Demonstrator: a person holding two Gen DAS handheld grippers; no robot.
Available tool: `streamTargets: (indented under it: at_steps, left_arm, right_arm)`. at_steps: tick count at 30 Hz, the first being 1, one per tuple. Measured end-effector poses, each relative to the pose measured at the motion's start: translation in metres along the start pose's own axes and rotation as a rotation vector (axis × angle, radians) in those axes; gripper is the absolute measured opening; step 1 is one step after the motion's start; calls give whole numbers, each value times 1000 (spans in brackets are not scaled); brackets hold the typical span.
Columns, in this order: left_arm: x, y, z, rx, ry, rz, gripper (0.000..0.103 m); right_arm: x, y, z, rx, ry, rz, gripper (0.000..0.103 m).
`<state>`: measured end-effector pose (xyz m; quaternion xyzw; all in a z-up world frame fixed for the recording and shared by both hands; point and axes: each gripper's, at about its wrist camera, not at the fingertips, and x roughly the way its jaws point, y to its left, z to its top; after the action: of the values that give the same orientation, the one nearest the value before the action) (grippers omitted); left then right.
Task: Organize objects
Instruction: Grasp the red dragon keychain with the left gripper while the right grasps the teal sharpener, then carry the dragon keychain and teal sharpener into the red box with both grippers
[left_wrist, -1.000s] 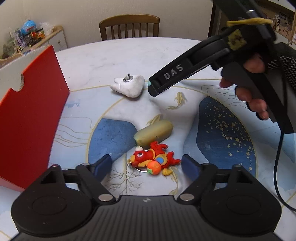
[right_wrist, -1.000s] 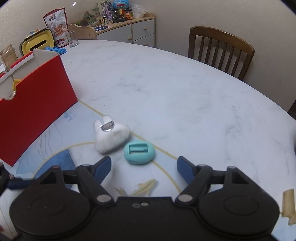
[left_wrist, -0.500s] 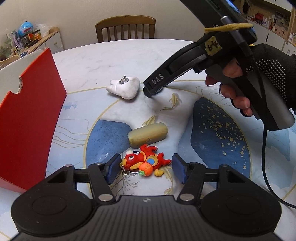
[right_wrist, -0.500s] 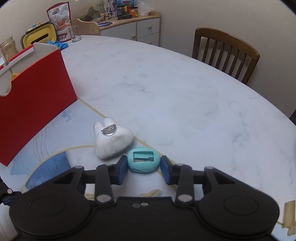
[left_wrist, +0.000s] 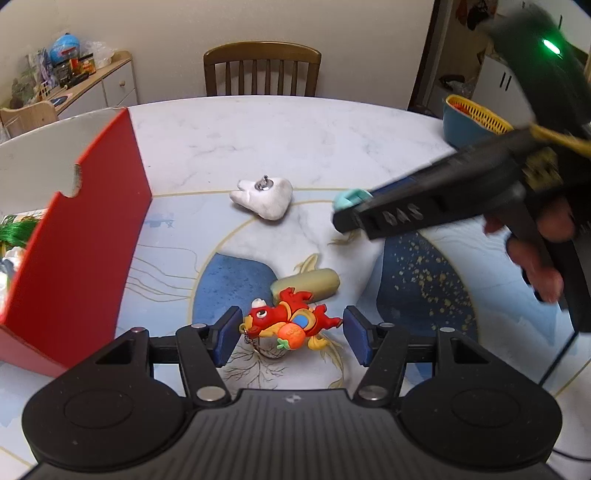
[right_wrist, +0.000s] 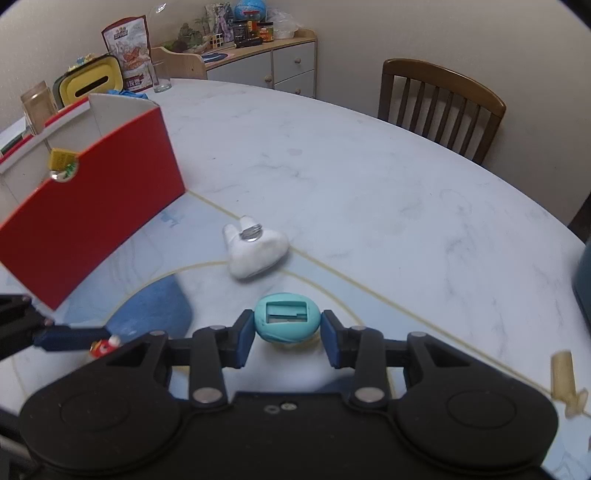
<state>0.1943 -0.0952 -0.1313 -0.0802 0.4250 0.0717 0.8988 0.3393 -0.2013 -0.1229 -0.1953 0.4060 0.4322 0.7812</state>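
**Two pieces pinched and lifting, two left on the mat**

We have the teal oval piece (right_wrist: 287, 317) clamped between the right gripper (right_wrist: 287, 334) pads, and it looks clear of the table (right_wrist: 332, 177) – in the left wrist view it rides at the tip of that gripper, around 2 o'clock from the red dragon keychain (left_wrist: 288, 323). The left gripper (left_wrist: 291, 336) is closed on the keychain: the left pad presses the head end, while contact at the tail end is less clear. Both sets of jaws have just been closing, each with its piece between them.

Left to sort, as we read it: the white tooth-shaped piece (left_wrist: 263, 197) at 12 o'clock from the keychain and the tan oblong piece (left_wrist: 314, 286) just behind it, both on the printed mat (left_wrist: 424, 288). The red box (left_wrist: 79, 236) at 9 to 10 o'clock already holds a few things, so we take it as the drop point; neither carried piece is in it yet.

Pose: both grippers pitch steeply down at the table, and the right one crosses in from 3 o'clock, a hand (left_wrist: 532, 254) wrapped around its grip
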Motion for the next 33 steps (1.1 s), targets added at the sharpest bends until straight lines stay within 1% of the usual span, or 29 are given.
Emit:
streamTargets:
  at_steps: [4,8,13,17,25,27,29,32,33]
  left_arm:
    - [-14,11,7,-35,-3,-19,59]
    - [-31,21,11,-51,-20,-13,59]
    - [-49,41,16,-84,-35,-28,60]
    - [-59,55,18,-88,-38,-32,60]
    - [-83,96,23,-112,-62,-34,60]
    - [-89,107,26,-116,-68,-49,60]
    - [-96,114,27,-96,-82,-23,60]
    - [-106,130,31,-115,-86,-59,60]
    - [-109,134,32,-115,-91,-60,60]
  right_arm:
    - [-22,9,-6,10,-14,9,36]
    - [-44,20,-8,16,-28,17,36]
    - [-69,40,-5,35,-49,33,36]
    - [-84,61,-1,32,-57,37,36]
    - [-104,106,20,29,-73,47,36]
    - [-104,118,26,22,-77,45,36]
    - [-103,130,31,15,-78,45,36]
    - [-101,145,39,9,-83,39,36]
    - [-100,150,42,7,-85,38,36]
